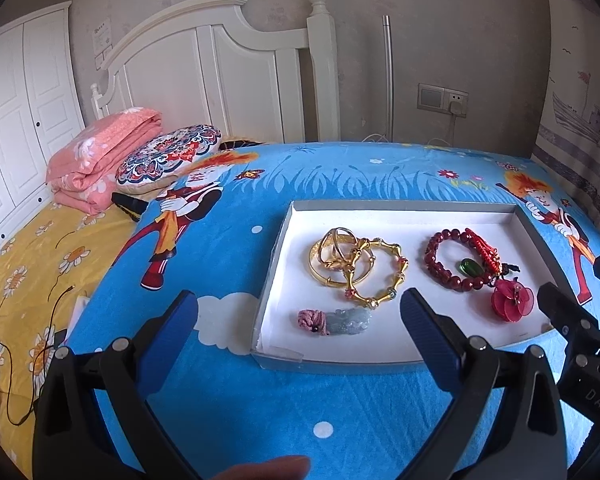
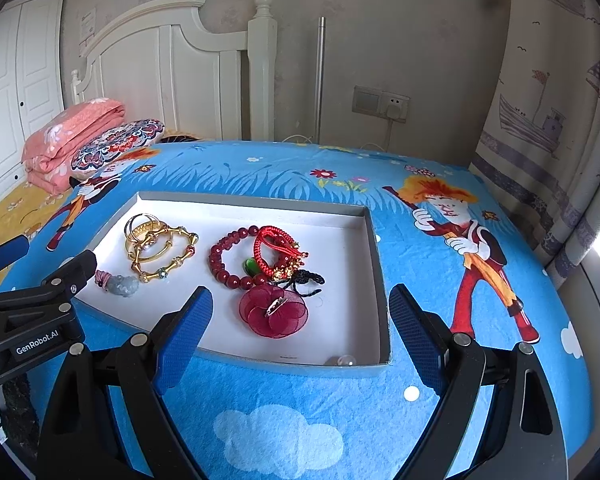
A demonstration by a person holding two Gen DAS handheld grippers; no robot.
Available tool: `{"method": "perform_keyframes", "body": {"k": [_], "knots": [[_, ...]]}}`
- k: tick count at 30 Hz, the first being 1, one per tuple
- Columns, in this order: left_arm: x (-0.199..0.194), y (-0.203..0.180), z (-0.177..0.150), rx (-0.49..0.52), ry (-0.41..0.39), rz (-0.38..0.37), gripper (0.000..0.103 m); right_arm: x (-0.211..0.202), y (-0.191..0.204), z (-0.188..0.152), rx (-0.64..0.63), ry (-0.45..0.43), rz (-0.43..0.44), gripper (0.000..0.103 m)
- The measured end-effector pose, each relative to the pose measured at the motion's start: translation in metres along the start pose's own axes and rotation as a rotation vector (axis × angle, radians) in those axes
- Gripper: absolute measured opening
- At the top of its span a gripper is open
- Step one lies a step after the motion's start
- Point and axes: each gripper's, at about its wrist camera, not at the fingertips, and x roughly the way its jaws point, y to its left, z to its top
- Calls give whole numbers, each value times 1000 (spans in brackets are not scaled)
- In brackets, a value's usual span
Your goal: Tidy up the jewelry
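A shallow white box (image 1: pixel 400 216) (image 2: pixel 364 264) lies on the blue cartoon cloth. It holds gold bangles (image 1: pixel 340 260) (image 2: pixel 148 236), a gold bead bracelet (image 1: pixel 396 276) (image 2: pixel 180 260), a red bead bracelet (image 1: pixel 440 268) (image 2: pixel 228 272), a red cord bracelet (image 1: pixel 486 252) (image 2: pixel 276 240), a red flower brooch (image 1: pixel 512 300) (image 2: pixel 274 312), a jade pendant (image 1: pixel 346 320) (image 2: pixel 120 284) and a pearl (image 2: pixel 346 360). My left gripper (image 1: pixel 300 312) is open and empty at the box's near left corner. My right gripper (image 2: pixel 300 308) is open and empty over the box's near edge.
A folded pink quilt (image 1: pixel 100 156) and a patterned cushion (image 1: pixel 168 160) lie on the bed at left. A white headboard (image 1: pixel 220 72) stands behind. A curtain (image 2: pixel 548 120) hangs at right. A black cord (image 1: pixel 20 360) lies on the yellow sheet.
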Motion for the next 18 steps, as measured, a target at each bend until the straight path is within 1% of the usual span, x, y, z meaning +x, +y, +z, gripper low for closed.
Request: {"method": "perform_keyframes", "body": {"k": [18], "knots": [[-3,-3,4,23,-10,5,98,0,0,-1,-2,0,3,84]]}}
